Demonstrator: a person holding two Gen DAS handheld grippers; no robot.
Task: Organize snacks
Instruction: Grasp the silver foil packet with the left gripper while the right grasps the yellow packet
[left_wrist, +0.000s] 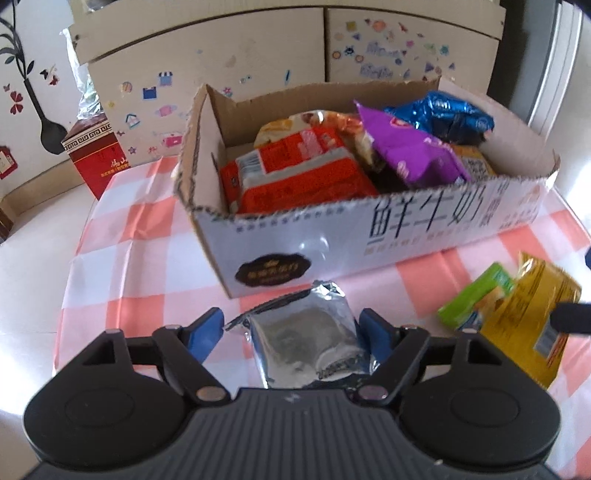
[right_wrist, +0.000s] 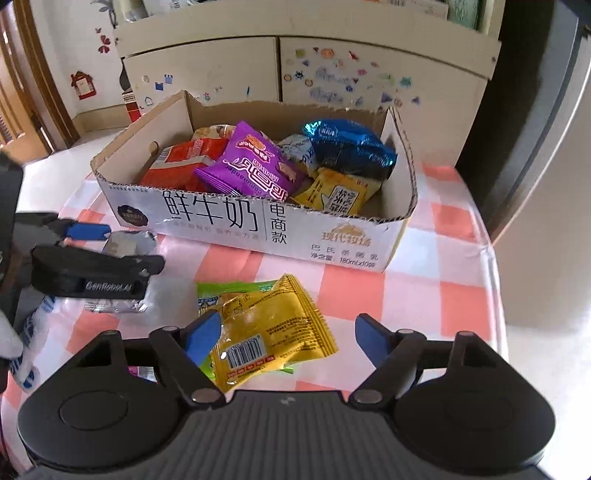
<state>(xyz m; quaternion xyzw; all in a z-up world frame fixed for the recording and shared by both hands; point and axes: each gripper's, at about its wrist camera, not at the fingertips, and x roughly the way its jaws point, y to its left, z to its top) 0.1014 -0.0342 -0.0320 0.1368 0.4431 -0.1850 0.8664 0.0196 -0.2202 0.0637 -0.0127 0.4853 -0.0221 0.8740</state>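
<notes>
My left gripper is shut on a silver foil snack packet and holds it just in front of the cardboard box. The box holds several snacks: an orange pack, a purple pack and a blue pack. My right gripper is open above a yellow packet that lies on a green packet on the checked cloth. The left gripper with the silver packet shows at the left of the right wrist view.
A red carton stands behind the box at the left. A cabinet with stickers rises behind the table. A clear wrapper and a blue-white packet lie at the cloth's left edge. The checked cloth covers the table.
</notes>
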